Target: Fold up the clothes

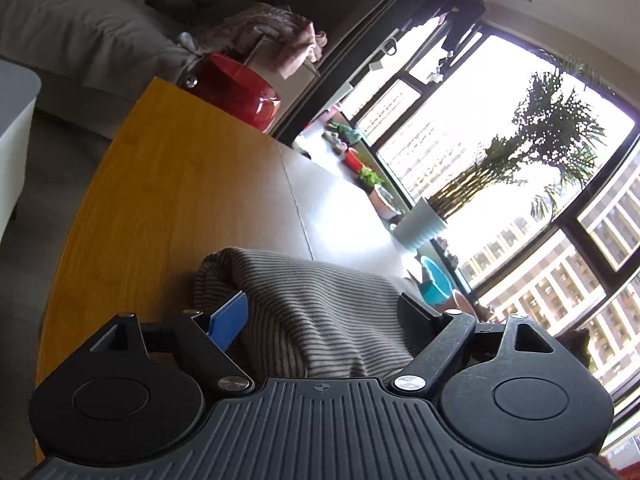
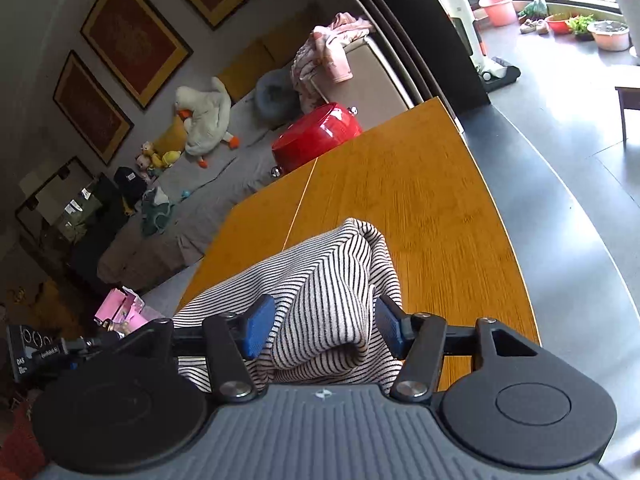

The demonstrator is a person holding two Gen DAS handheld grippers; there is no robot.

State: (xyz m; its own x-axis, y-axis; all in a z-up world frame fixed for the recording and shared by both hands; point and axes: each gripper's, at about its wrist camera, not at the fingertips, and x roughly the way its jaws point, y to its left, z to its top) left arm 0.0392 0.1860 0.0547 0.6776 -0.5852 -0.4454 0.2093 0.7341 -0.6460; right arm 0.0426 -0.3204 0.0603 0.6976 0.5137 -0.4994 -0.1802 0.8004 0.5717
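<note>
While both grippers, left (image 1: pixel 324 312) and right (image 2: pixel 324 330), gape around the striped garment (image 2: pixel 320 280) ungripped, the black device (image 2: pixel 28 354) at nine o'clock possibly reads "DAS".

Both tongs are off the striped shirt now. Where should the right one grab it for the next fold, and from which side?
Probably the raised fold of the striped shirt between the right tongs, whose pads stand clear of it. Come in along the table from the near side, as now: the ridge stands above the wood and runs away from the camera, so the fingers can straddle it.
</note>
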